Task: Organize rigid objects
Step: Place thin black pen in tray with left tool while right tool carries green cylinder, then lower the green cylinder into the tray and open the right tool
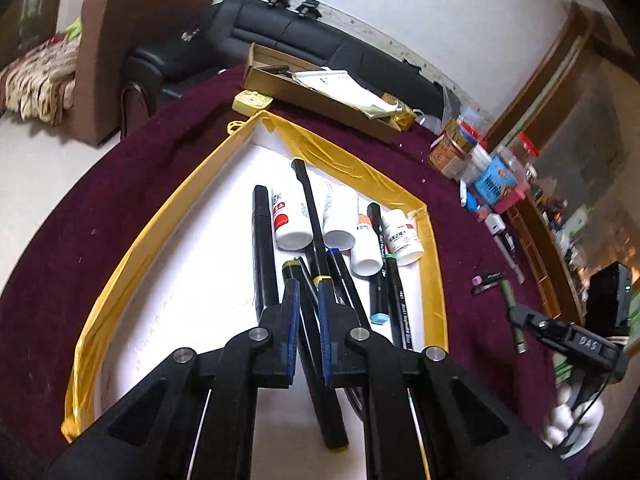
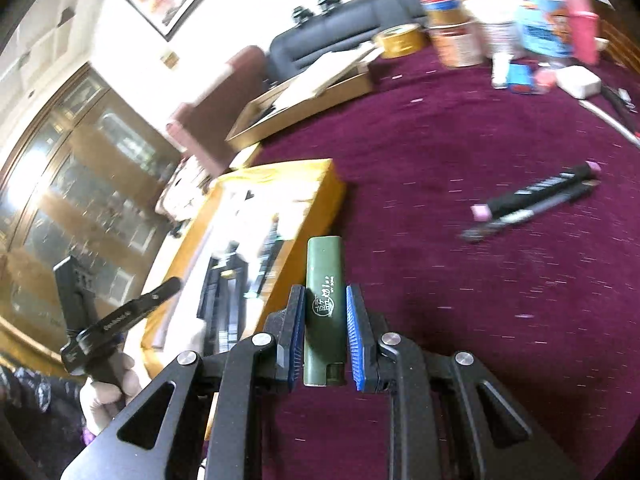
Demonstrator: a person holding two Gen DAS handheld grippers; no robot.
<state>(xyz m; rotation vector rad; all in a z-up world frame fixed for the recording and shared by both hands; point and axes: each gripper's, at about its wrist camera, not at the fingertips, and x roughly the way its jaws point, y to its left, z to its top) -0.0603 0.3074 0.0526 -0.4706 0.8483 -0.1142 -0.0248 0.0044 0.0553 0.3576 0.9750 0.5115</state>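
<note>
Yellow-rimmed tray (image 1: 132, 240): lies on the table (image 1: 80, 216), which is draped in a maroon cloth; its white floor carries pens and bottles.
Black marker (image 1: 262, 248): lies lengthwise at the left of the group in the tray.
White bottles (image 1: 290, 220): 4 of them lie on their sides in a row toward the tray's far right corner.
Long black pen (image 1: 312, 216): runs between the bottles toward the left hand-held gripper.
Left hand-held gripper (image 1: 308, 292): hovers low over the tray, blue pads a narrow gap apart, a thin dark pen showing between them; whether they pinch it cannot be told.
Blue-capped marker (image 1: 380, 292): lies in the tray just right of that gripper.
Right hand-held gripper (image 2: 323, 300): closed on the green cylinder (image 2: 323, 304), which stands lengthwise between the blue pads above the cloth, right of the tray.
Pink-tipped black markers (image 2: 532, 200): 2 lie side by side on the cloth, well apart from the tray.
Jars and boxes (image 2: 460, 40): crowd the table's far edge, blurred.
</note>
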